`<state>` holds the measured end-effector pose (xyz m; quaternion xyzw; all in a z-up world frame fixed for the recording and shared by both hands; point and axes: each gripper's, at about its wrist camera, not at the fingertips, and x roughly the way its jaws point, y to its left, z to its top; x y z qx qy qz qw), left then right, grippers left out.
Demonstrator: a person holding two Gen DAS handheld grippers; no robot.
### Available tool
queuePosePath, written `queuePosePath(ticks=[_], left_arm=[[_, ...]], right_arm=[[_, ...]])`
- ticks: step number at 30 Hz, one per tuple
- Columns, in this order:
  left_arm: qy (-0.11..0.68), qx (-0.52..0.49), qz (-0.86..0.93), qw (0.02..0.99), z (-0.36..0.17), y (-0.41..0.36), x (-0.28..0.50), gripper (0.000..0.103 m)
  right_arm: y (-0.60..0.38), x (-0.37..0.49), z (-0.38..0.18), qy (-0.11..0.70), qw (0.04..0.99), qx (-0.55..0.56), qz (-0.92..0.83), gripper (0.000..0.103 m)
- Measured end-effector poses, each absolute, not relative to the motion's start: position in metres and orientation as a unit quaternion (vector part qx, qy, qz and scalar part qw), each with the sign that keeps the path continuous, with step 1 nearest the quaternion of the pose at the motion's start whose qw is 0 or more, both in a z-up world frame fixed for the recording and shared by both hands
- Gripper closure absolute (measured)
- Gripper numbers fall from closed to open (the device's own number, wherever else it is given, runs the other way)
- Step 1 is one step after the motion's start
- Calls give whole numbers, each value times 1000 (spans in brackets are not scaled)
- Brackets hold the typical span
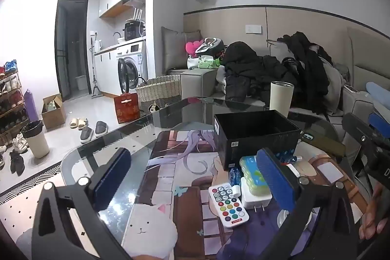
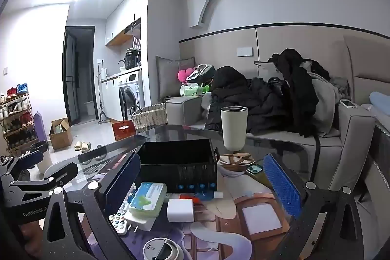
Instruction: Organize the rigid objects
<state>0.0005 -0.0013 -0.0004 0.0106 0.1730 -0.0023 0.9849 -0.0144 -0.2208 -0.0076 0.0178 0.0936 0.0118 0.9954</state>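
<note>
Both tools are spread wide and hold nothing. The left gripper (image 1: 192, 177) hangs over the mat (image 1: 170, 169), near the remote (image 1: 228, 205). The right gripper (image 2: 207, 184) hangs over a green case (image 2: 147, 199) and a white plug (image 2: 180, 210). These small things lie on the glass table (image 1: 102, 150), just in front of the open black box (image 2: 179, 162). A white cup (image 2: 234, 128) stands behind the box.

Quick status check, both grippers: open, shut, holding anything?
Left gripper: open, holding nothing, above the table mat.
Right gripper: open, holding nothing, facing the black box.
</note>
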Motion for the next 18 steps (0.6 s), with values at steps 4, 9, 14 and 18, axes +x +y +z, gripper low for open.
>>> queuePosePath(ticks=[4, 9, 14, 18], left_arm=[[176, -2, -2, 984, -1, 1, 1, 0], [174, 0, 1, 985, -1, 2, 3, 0], [172, -1, -1, 985, 1, 6, 0, 0], [174, 3, -1, 985, -1, 3, 2, 0]], right_arm=[[-222, -15, -8, 90, 996, 23, 12, 0], [-221, -13, -7, 99, 995, 22, 11, 0], [-222, -15, -7, 104, 994, 22, 8, 0], [-219, -10, -10, 118, 993, 14, 14, 0]])
